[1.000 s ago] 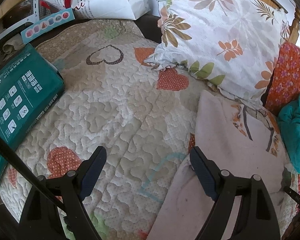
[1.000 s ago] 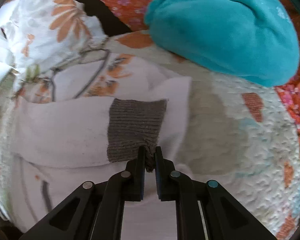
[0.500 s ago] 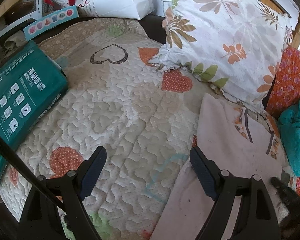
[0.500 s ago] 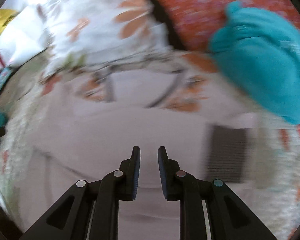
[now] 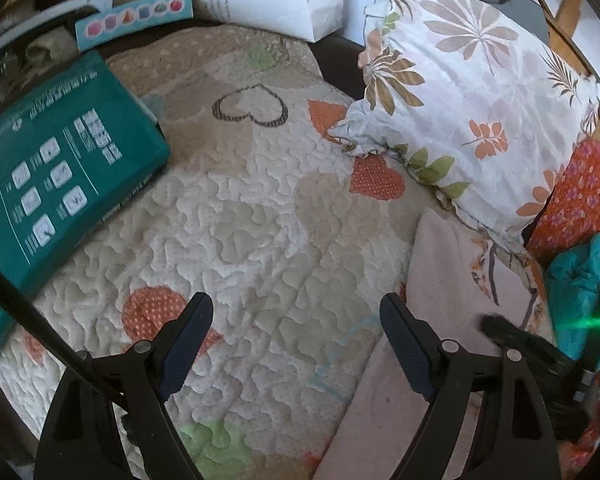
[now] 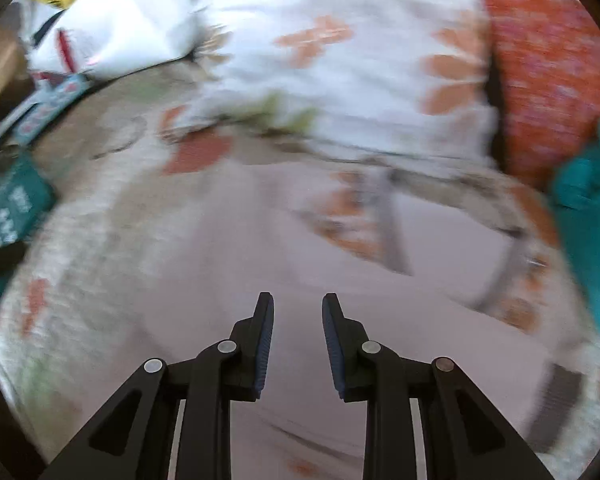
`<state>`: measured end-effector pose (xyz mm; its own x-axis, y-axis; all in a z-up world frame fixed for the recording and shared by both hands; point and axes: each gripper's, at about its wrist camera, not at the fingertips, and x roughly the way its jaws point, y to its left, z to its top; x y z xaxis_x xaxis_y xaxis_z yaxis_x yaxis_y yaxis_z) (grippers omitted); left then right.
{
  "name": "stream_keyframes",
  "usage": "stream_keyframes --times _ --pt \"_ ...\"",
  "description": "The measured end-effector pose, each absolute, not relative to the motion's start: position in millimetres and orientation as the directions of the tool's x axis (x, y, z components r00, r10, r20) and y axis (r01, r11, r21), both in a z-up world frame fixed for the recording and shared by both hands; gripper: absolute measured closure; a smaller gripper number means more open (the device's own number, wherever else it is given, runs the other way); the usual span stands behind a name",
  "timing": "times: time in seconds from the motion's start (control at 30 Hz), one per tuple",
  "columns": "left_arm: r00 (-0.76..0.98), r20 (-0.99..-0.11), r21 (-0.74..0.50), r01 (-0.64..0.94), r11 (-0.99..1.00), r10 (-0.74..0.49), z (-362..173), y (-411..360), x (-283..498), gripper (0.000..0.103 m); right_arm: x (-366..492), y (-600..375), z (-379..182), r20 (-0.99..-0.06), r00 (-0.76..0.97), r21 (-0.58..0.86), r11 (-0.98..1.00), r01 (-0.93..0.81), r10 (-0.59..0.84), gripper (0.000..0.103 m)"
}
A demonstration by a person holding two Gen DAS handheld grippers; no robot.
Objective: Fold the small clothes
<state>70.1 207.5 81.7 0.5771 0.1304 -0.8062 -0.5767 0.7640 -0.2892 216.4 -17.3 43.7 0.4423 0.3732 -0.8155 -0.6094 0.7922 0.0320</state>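
The pale pink garment (image 6: 260, 240) lies flat on the quilt (image 5: 240, 220), just below the flowered pillow (image 5: 480, 92). Above it the right gripper (image 6: 298, 308) is opening, with nothing between its jaws. Left of the garment, the left gripper (image 5: 296, 312) hangs wide apart, empty.

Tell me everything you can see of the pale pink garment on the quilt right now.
The pale pink garment is soft knit cloth lying flat on the quilt, its far edge against the floral pillow. It carries an orange and grey print near that end and a brown ribbed cuff at one side. The right gripper hangs over it, jaws opening, empty.
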Motion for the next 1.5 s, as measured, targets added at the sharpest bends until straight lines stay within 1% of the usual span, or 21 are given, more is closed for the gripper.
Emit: stream_keyframes --times 0.07,0.17,0.33,0.43,0.47,0.5,0.53,0.6,0.7,0.77,0.83,0.9,0.93,1.03,1.1,1.17,1.23,1.33,1.4,1.43,1.5 --pt "0.574 -0.81 -0.291 -0.571 0.768 0.12 80.7 206.5 69.9 0.019 223.9 17.1 25.1 -0.836 0.407 0.038 0.777 -0.628 0.37 0.081" --pt "0.577 -0.808 -0.285 -0.565 0.774 0.124 82.6 205.5 70.1 0.019 244.6 50.3 1.2 -0.865 0.386 0.021 0.792 -0.611 0.321 0.082" --pt "0.578 -0.804 -0.28 -0.572 0.771 0.137 84.7 210.9 69.9 0.019 287.9 83.1 5.8 -0.865 0.415 0.008 0.836 -0.548 0.281 0.079" --pt "0.575 -0.807 -0.283 -0.582 0.762 0.139 83.9 216.7 68.0 0.019 290.3 79.4 25.1 -0.86 0.427 0.023 0.855 -0.517 0.281 0.078" --pt "0.574 -0.807 -0.285 -0.583 0.761 0.138 83.6 218.2 67.0 0.019 281.2 69.9 37.0 -0.844 0.442 0.037 0.854 -0.519 0.305 0.077" --pt "0.573 -0.808 -0.286 -0.583 0.76 0.136 82.9 219.3 65.9 0.019 274.6 63.1 42.9 -0.838 0.447 0.04 0.853 -0.52 0.313 0.069" --pt "0.572 -0.81 -0.289 -0.582 0.76 0.129 81.8 220.6 64.9 0.019 264.6 52.1 49.1 -0.835 0.449 0.042 0.851 -0.524 0.318 0.058" --pt "0.568 -0.816 -0.299 -0.576 0.761 0.109 77.6 223.4 61.9 0.019 239.6 21.6 57.9 -0.839 0.444 0.035 0.847 -0.53 0.313 0.052" --pt "0.558 -0.824 -0.296 -0.572 0.765 0.098 72.2 224.8 56.7 0.019 203.3 -39.9 65.2 -0.857 0.443 0.009 0.866 -0.499 0.264 0.052" --pt "0.56 -0.825 -0.302 -0.556 0.775 0.08 68.6 223.1 51.6 0.019 180.7 -97.1 69.2 -0.864 0.453 0.006 0.904 -0.429 0.22 0.052" --pt "0.565 -0.822 -0.303 -0.536 0.788 0.068 65.7 218.2 46.2 0.019 163.1 -146.9 66.9 -0.871 0.459 0.016 0.942 -0.336 0.178 0.052" --pt "0.577 -0.817 -0.326 -0.497 0.804 0.026 60.3 207.9 38.3 0.019 140.4 -215.8 62.0 -0.883 0.448 0.058 0.98 -0.191 0.139 0.052" --pt "0.583 -0.813 -0.349 -0.48 0.805 -0.005 58.2 203.5 35.3 0.021 130.4 -242.3 59.0 -0.886 0.444 0.084 0.988 -0.132 0.134 0.052" --pt "0.578 -0.804 -0.433 -0.402 0.806 -0.143 43.7 174.2 21.0 0.033 96.3 -317.0 44.8 -0.887 0.45 0.141 0.988 0.056 0.101 0.051" --pt "0.561 -0.806 -0.443 -0.361 0.82 -0.188 35.9 155.0 14.4 0.036 74.2 -347.2 28.6 -0.887 0.451 0.176 0.975 0.134 0.098 0.051" --pt "0.542 -0.815 -0.419 -0.308 0.854 -0.205 26.0 130.2 3.6 0.036 58.6 -361.7 11.1 -0.893 0.433 0.217 0.96 0.176 0.122 0.051" --pt "0.525 -0.824 -0.406 -0.284 0.868 -0.214 16.7 115.6 -6.6 0.036 39.4 -370.1 5.2 -0.857 0.487 0.281 0.944 0.175 0.165 0.05" --pt "0.56 -0.806 -0.382 -0.244 0.891 -0.192 13.4 98.6 -30.2 0.036 20.6 -378.5 4.2 -0.815 0.513 0.396 0.905 0.154 0.27 0.046" --pt "0.562 -0.782 -0.451 -0.212 0.867 -0.269 8.7 92.8 -44.2 0.037 9.1 -387.7 -2.1 -0.769 0.506 0.52 0.843 0.138 0.391 0.046" --pt "0.563 -0.769 -0.486 -0.208 0.849 -0.302 5.6 91.7 -49.7 0.041 3.2 -392.4 -9.6 -0.727 0.486 0.609 0.782 0.132 0.484 0.046" --pt "0.564 -0.751 -0.531 -0.206 0.822 -0.344 2.0 89.9 -59.4 0.052 -7.2 -390.7 -24.1 -0.661 0.466 0.71 0.691 0.135 0.588 0.046"
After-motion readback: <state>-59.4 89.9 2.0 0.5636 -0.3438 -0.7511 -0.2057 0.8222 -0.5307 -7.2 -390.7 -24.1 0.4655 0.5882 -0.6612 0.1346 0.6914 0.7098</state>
